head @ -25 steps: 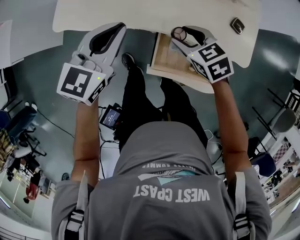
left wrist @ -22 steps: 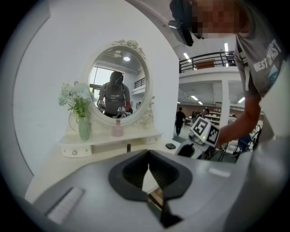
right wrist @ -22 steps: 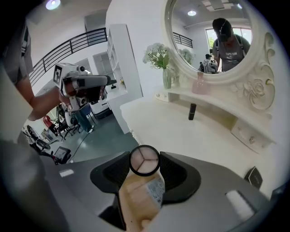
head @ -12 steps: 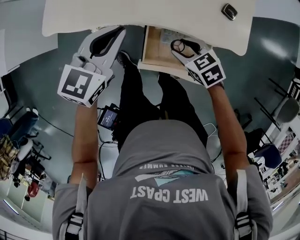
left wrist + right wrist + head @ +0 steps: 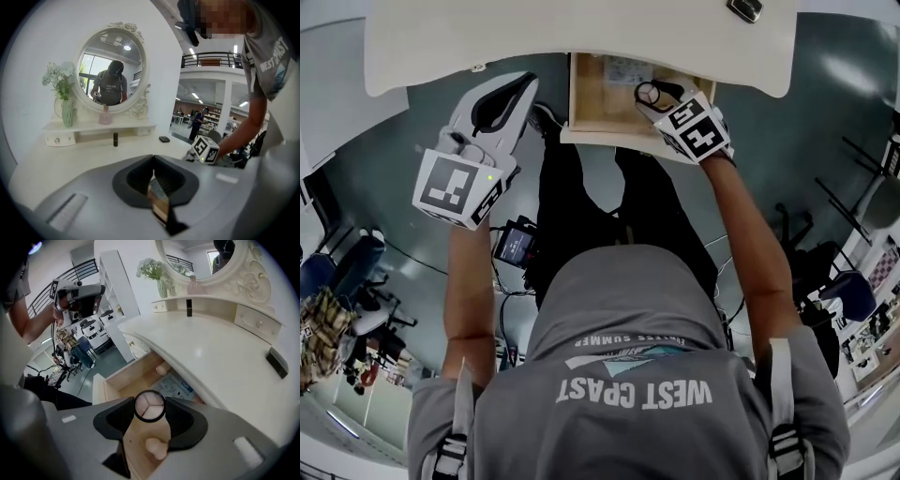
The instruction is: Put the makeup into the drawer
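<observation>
My right gripper (image 5: 149,414) is shut on a round black-rimmed makeup compact (image 5: 149,405) with three pinkish powder sections. It hangs over the open wooden drawer (image 5: 123,378) under the white dressing table (image 5: 211,357). From the head view the compact (image 5: 649,93) and right gripper (image 5: 664,95) sit above the drawer's (image 5: 592,101) right part. My left gripper (image 5: 517,86) is held out to the left of the drawer, below the table edge, with its jaws together and nothing in them. In its own view, the left gripper (image 5: 151,160) faces the tabletop.
In the drawer lie a printed leaflet (image 5: 174,386) and two beige sponges (image 5: 163,369) (image 5: 156,447). On the table are a black case (image 5: 277,363), a black lipstick (image 5: 115,139), an oval mirror (image 5: 110,70) and a vase of flowers (image 5: 67,111). The person's legs stand below the drawer (image 5: 581,197).
My right gripper has come down and forward with the compact, from the drawer's front edge to over its inside. The left gripper has sunk a little.
</observation>
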